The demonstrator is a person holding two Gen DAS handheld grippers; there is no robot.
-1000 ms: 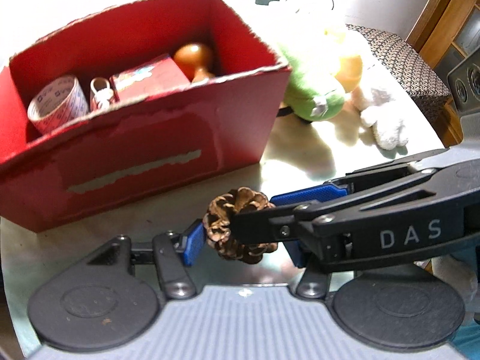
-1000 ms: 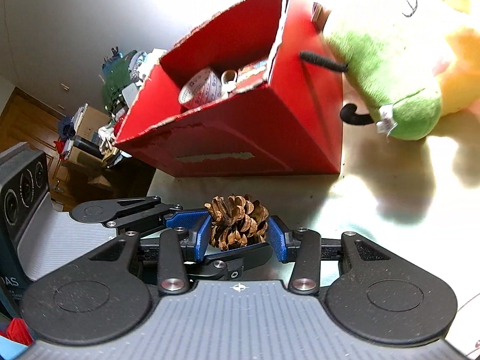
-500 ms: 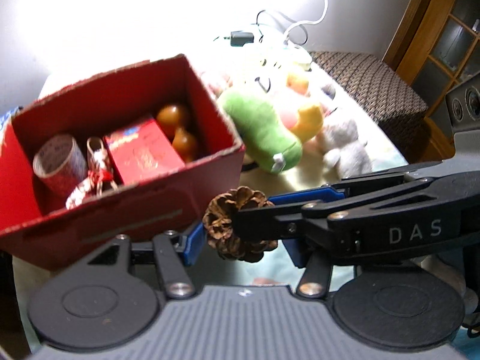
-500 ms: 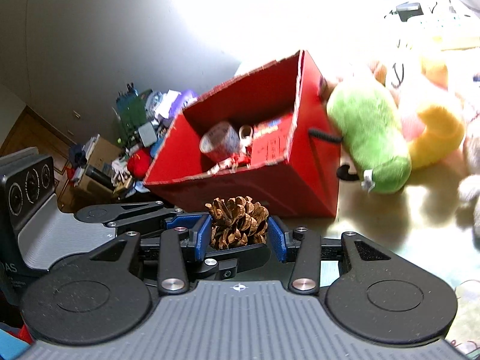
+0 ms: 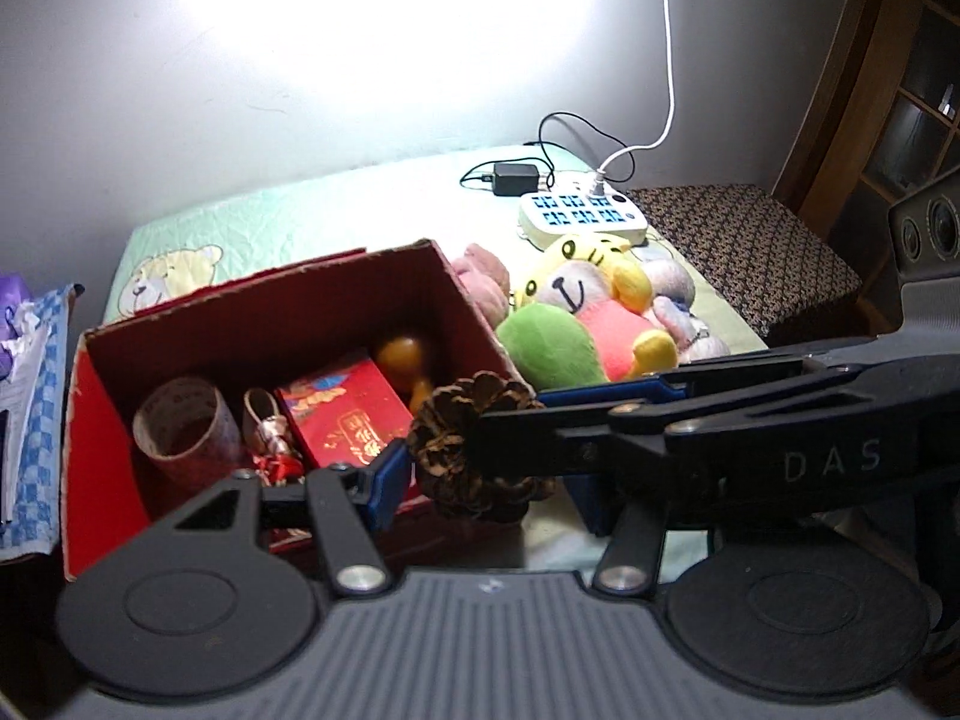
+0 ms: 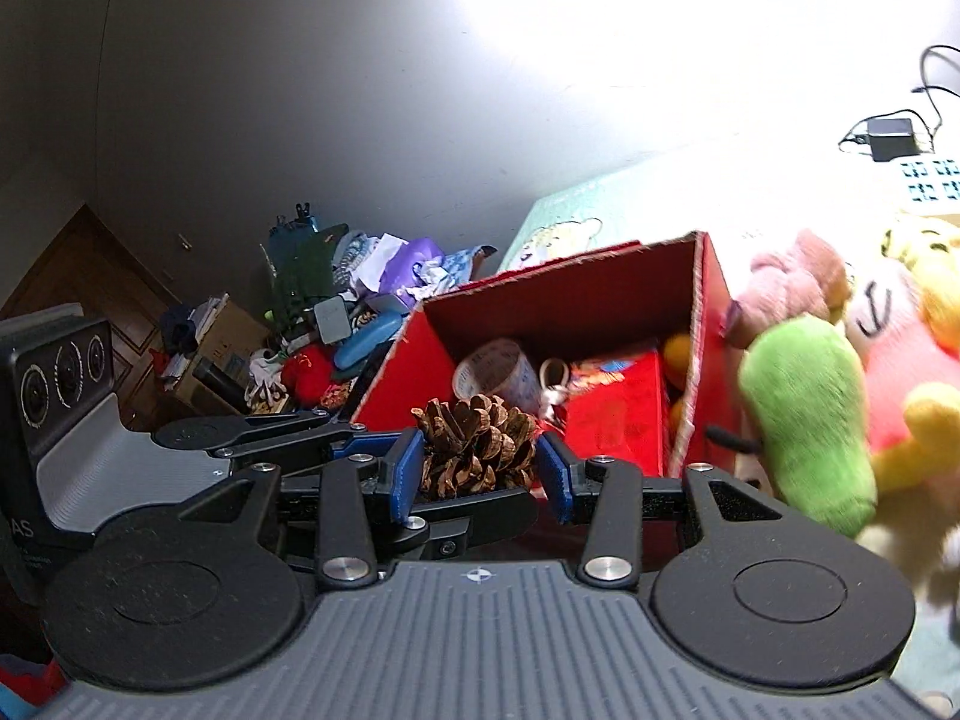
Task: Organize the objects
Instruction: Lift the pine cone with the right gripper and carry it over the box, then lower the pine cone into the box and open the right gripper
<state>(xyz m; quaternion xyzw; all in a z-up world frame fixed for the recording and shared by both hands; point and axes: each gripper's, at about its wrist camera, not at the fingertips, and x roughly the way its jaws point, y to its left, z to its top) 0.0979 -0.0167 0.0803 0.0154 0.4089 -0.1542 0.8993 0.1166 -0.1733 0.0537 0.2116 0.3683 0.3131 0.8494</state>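
Observation:
A brown pine cone (image 5: 474, 450) (image 6: 477, 441) is held between both grippers, above the near edge of an open red cardboard box (image 5: 108, 468) (image 6: 699, 336). My left gripper (image 5: 489, 483) is shut on the cone, its fingers crossed by my right gripper's fingers coming in from the right. My right gripper (image 6: 480, 474) is shut on the same cone. In the box lie a tape roll (image 5: 186, 429), a red packet (image 5: 354, 417), an orange wooden item (image 5: 405, 360) and a small trinket (image 5: 270, 438).
Plush toys, green (image 5: 549, 345) (image 6: 804, 414), yellow and pink (image 5: 591, 294), lie right of the box on the pale green bed cover (image 5: 312, 204). A power strip (image 5: 579, 216) and adapter (image 5: 515, 177) sit by the wall. Clutter (image 6: 336, 324) piles up on the left; a patterned stool (image 5: 756, 246) stands at the right.
Both grippers have lifted the pine cone up from the surface in front of the box to above its near edge; the box interior now shows from higher.

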